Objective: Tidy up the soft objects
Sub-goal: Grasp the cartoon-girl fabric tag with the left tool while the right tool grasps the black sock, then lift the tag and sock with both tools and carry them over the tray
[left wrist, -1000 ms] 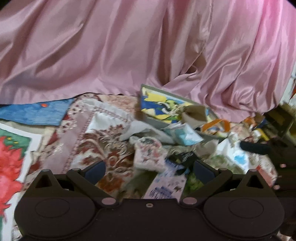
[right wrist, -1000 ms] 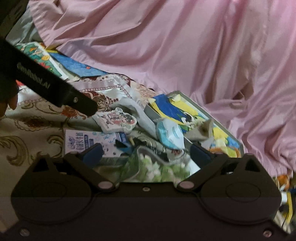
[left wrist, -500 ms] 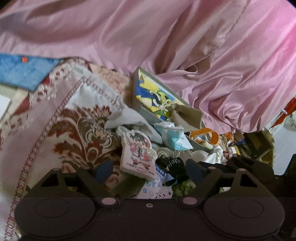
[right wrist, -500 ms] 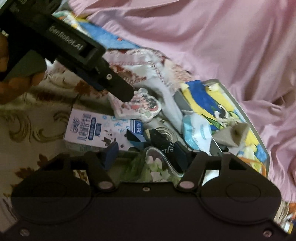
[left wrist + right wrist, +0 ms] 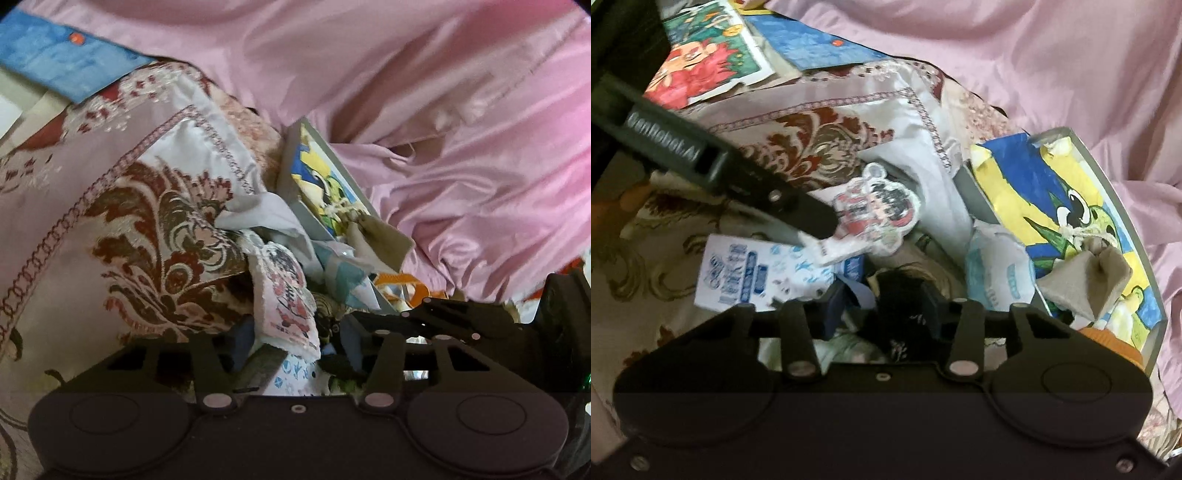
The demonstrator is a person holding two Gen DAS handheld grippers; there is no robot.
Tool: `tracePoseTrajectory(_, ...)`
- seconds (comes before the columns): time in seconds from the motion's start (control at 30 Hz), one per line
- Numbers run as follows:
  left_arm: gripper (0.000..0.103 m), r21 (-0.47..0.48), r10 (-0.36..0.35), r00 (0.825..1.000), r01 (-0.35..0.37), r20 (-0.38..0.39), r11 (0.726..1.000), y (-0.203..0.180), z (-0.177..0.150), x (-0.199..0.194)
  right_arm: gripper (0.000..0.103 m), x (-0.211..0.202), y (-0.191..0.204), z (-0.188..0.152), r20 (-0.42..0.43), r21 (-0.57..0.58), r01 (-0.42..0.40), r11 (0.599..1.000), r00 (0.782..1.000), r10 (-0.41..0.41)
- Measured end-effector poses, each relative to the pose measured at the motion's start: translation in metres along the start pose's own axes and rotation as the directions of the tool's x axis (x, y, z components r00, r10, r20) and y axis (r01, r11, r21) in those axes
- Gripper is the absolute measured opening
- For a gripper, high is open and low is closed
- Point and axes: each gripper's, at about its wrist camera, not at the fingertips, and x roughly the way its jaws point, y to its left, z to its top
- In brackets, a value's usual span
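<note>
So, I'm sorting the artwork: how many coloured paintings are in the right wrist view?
3: red-flower painting top left, blue painting beside it, yellow-blue cartoon painting in the grey tray. Others may be hidden.

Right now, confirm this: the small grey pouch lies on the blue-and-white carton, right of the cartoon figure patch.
Wrong. The small grey pouch lies on the framed drawing, not on the blue-and-white carton; it is right of the cartoon figure patch. The right wrist view shows this.
</note>
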Motion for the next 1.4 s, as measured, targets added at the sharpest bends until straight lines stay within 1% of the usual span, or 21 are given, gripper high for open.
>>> tracePoseTrajectory(0.07,0.045,-0.022,0.005,1.000,-0.005,0.005,1.000,0.003,0.000,0.001,0.028,-0.002,-0.005,0.007,-0.013,-0.007,0.036,0.999,0.999,-0.036)
tracePoseTrajectory(0.1,0.044,-0.027,0.007,1.000,-0.007,0.005,1.000,0.004,0.000,0.002,0.027,0.001,-0.006,0.008,-0.022,-0.014,0.050,0.999,0.998,-0.051)
tracePoseTrajectory(0.17,0.039,-0.030,0.013,1.000,-0.012,0.003,0.999,0.005,0.000,0.003,0.026,0.007,-0.008,0.009,-0.045,-0.024,0.063,0.998,0.997,-0.064)
tracePoseTrajectory(0.23,0.036,-0.031,0.016,1.000,-0.016,0.000,0.999,0.007,-0.001,0.004,0.025,0.013,-0.008,0.009,-0.065,-0.031,0.056,0.998,0.996,-0.058)
tracePoseTrajectory(0.33,0.031,-0.029,0.023,1.000,-0.023,-0.002,0.999,0.009,-0.002,0.004,0.025,0.022,-0.011,0.010,-0.089,-0.007,0.023,1.000,0.996,-0.024)
tracePoseTrajectory(0.43,0.029,-0.039,0.022,1.000,-0.022,-0.003,0.999,0.011,-0.002,0.004,0.024,0.032,-0.015,0.015,-0.115,-0.002,0.021,1.000,0.993,-0.022)
tracePoseTrajectory(0.5,0.029,-0.041,0.020,1.000,-0.020,-0.001,0.999,0.011,-0.002,0.003,0.023,0.034,-0.020,0.019,-0.126,0.026,0.014,1.000,0.992,-0.011)
tracePoseTrajectory(0.53,0.029,-0.041,0.019,1.000,-0.019,-0.001,0.999,0.011,-0.001,0.003,0.022,0.035,-0.023,0.020,-0.132,0.037,0.015,0.999,0.991,-0.010)
tracePoseTrajectory(0.6,0.028,-0.040,0.019,1.000,-0.019,0.001,0.999,0.011,-0.002,0.002,0.015,0.044,-0.026,0.020,-0.149,0.029,0.020,0.999,0.989,-0.015)
tracePoseTrajectory(0.63,0.027,-0.037,0.018,1.000,-0.018,0.002,0.999,0.010,-0.002,0.002,0.009,0.044,-0.025,0.018,-0.147,0.018,0.025,1.000,0.989,-0.022)
tracePoseTrajectory(0.67,0.025,-0.031,0.015,1.000,-0.015,0.004,0.999,0.009,-0.002,0.002,0.005,0.045,-0.023,0.015,-0.139,0.016,0.023,1.000,0.990,-0.021)
tracePoseTrajectory(0.77,0.022,-0.015,0.013,1.000,-0.012,0.010,1.000,0.006,-0.002,0.000,0.002,0.039,-0.018,0.008,-0.091,0.016,0.051,0.999,0.995,-0.049)
tracePoseTrajectory(0.83,0.021,-0.010,0.018,1.000,-0.018,0.009,1.000,0.003,-0.001,-0.001,0.002,0.026,-0.017,0.001,-0.031,0.045,0.068,0.997,0.997,-0.066)
tracePoseTrajectory(0.9,0.019,-0.003,0.023,1.000,-0.023,0.008,1.000,-0.001,0.000,-0.002,0.002,0.012,-0.013,-0.007,0.036,0.064,0.094,0.993,0.995,-0.097)
tracePoseTrajectory(1.0,0.015,0.000,0.031,1.000,-0.031,0.007,1.000,-0.006,0.001,-0.003,0.001,-0.008,-0.010,-0.023,0.134,0.105,0.145,0.984,0.978,-0.158)
tracePoseTrajectory(1.07,0.011,0.006,0.040,0.999,-0.040,0.004,0.999,-0.012,0.002,-0.004,0.001,-0.018,-0.005,-0.033,0.187,0.124,0.182,0.975,0.961,-0.203)
tracePoseTrajectory(1.17,0.010,0.007,0.059,0.998,-0.059,-0.007,0.998,-0.022,0.002,-0.006,0.001,-0.031,-0.001,-0.046,0.253,0.174,0.209,0.962,0.935,-0.249)
tracePoseTrajectory(1.3,0.010,-0.010,0.087,0.996,-0.088,-0.030,0.996,-0.032,0.000,-0.007,0.001,-0.059,-0.003,-0.064,0.339,0.307,0.196,0.931,0.892,-0.299)
tracePoseTrajectory(1.37,0.010,-0.016,0.089,0.996,-0.090,-0.028,0.996,-0.037,-0.001,-0.009,0.001,-0.073,-0.007,-0.071,0.377,0.368,0.184,0.912,0.866,-0.327)
tracePoseTrajectory(1.4,0.009,-0.014,0.086,0.996,-0.086,-0.025,0.996,-0.040,-0.001,-0.011,0.001,-0.079,-0.010,-0.075,0.391,0.394,0.174,0.903,0.857,-0.336)
